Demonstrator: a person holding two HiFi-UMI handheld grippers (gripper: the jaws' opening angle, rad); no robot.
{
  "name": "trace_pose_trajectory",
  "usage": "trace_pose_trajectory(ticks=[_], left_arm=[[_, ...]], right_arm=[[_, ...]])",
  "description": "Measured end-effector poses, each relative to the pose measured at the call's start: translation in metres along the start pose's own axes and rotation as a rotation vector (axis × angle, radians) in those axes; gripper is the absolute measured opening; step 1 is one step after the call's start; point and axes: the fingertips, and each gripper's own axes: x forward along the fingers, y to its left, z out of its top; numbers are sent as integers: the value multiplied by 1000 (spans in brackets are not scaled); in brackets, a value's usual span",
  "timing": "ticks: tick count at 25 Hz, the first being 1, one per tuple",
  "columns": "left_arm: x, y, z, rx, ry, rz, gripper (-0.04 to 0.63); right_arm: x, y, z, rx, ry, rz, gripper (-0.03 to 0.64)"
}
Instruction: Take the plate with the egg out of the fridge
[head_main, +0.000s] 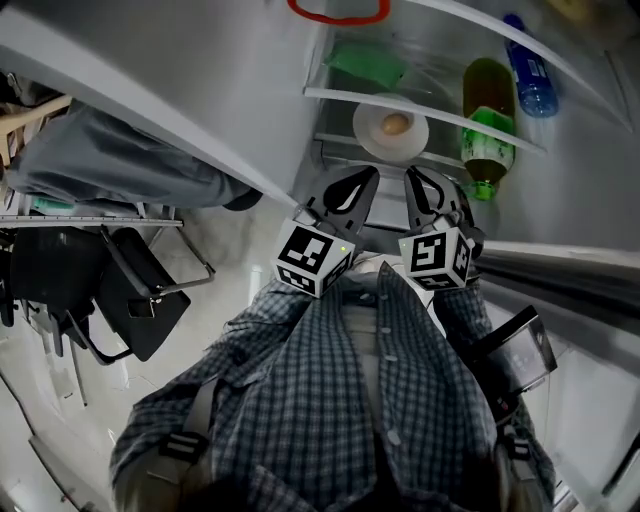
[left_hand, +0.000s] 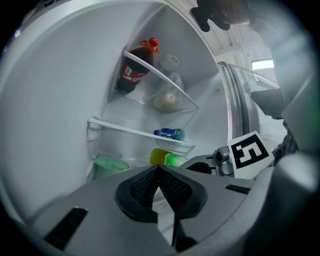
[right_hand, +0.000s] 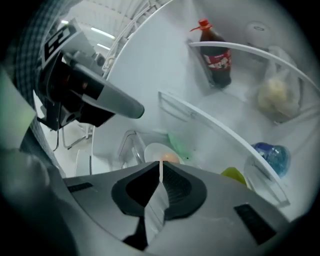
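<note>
Left gripper (head_main: 352, 192), right gripper (head_main: 428, 195): jaws of both closed, empty, side by side. Plate (head_main: 391, 128) with egg (head_main: 396, 124) on shelf (head_main: 330, 96) just ahead of tips, untouched. Step: approach. Next: open jaws, reach in, pinch plate rim, keep level.

Left gripper (head_main: 352, 192) and right gripper (head_main: 428, 196): we hold them side by side close in front of us, tips converging and pointing forward, each with jaws pressed together.
</note>
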Motion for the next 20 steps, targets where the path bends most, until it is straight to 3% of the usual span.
trace_pose_trajectory(ticks=[7,11,20], left_arm=[[-8,15,-3,-30,-4,70,6],[-10,20,-3,-40,-12,101,7],[-12,22,-5,-51,-6,125,6]], right_arm=[[29,22,-16,-262,149,146,12],[41,29,-20,-361,177,225,70],[60,25,-34,-547,230,295,78]])
